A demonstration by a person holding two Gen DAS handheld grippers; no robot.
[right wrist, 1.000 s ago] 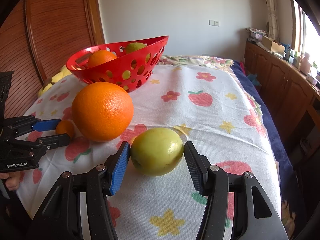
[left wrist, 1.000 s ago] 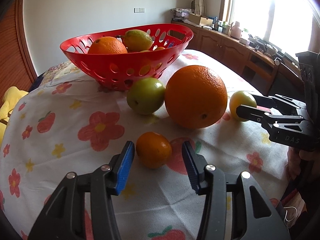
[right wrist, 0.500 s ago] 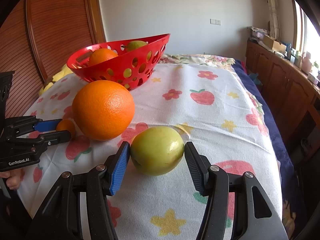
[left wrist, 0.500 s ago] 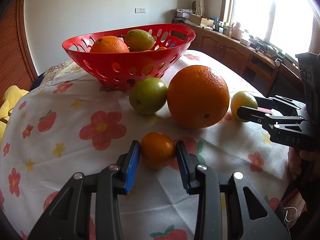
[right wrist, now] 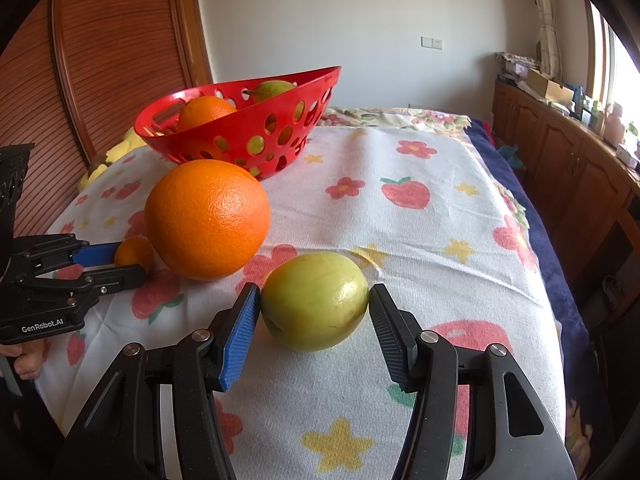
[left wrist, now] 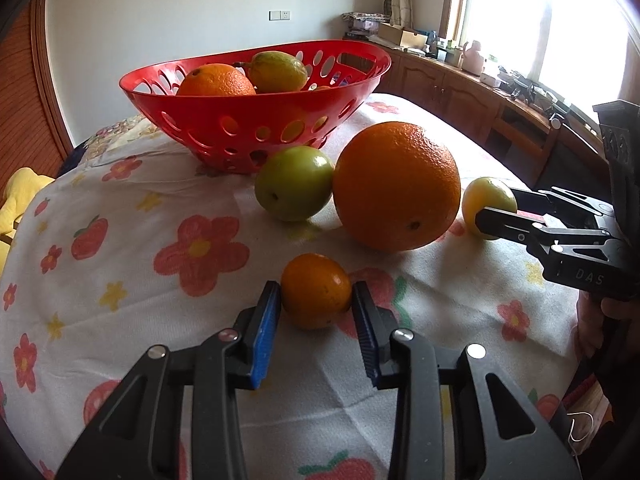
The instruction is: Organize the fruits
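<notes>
The biggest change sits low in the centre of the left wrist view: the left tool (left wrist: 316,304), which stood wide around the small orange (left wrist: 316,290) a second ago, has narrowed until both ribbed blue pads touch the fruit's sides. By my reading that one is gripped and ready to lift toward the red basket (left wrist: 256,128) in the upper middle of the frame. The right tool (right wrist: 314,314) has not changed; its pads hug the yellow-green apple (right wrist: 316,306) at lower centre of the right wrist view, apparently gripping it.

By size: the basket is glossy perforated plastic, already holding an orange and a pear-like fruit. The large orange (left wrist: 396,186), centre right, is round and pebbled. The green apple (left wrist: 294,182) to its left is smooth and waxy. All rest on a soft flower-printed cloth (left wrist: 120,240).
</notes>
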